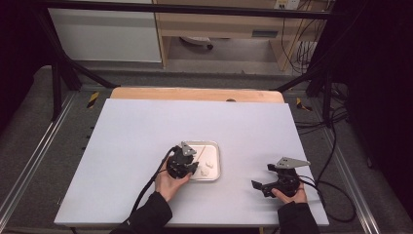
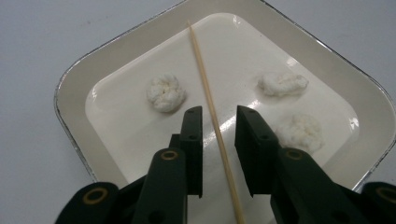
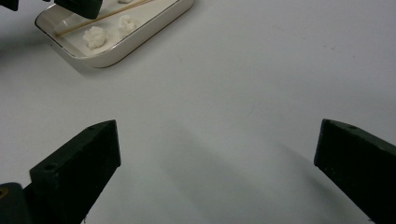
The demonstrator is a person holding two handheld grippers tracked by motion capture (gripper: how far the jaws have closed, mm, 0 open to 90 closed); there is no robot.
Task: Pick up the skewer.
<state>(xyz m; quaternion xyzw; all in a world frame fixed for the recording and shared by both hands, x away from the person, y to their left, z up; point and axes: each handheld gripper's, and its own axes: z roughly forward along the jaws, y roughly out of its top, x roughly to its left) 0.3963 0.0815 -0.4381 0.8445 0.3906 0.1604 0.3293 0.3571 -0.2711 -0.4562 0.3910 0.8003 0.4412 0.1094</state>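
Over the tray: left tool (image 2: 215, 126) hangs low, jaws narrowed on either side of the wooden skewer (image 2: 211, 109) with a sliver of gap left on each side, so not yet pinching it.
Skewer place: lying flat and slantwise on the floor of the white tray (image 2: 74, 121), which sits near the middle of the desk (image 1: 146, 126).
Right tool: (image 3: 217, 170) jaws spread wide over bare desk, holding nothing, well apart from the tray.
Risk, roll: thin round stick may likely slide out sideways if one pad meets it first.
Risk, scrape: jaws low on the glossy floor could push the tray.
Risk, bump: white lump (image 2: 166, 92) just beside the left jaw might get nudged.
Count: one skewer, one tray, three white lumps, two tools.
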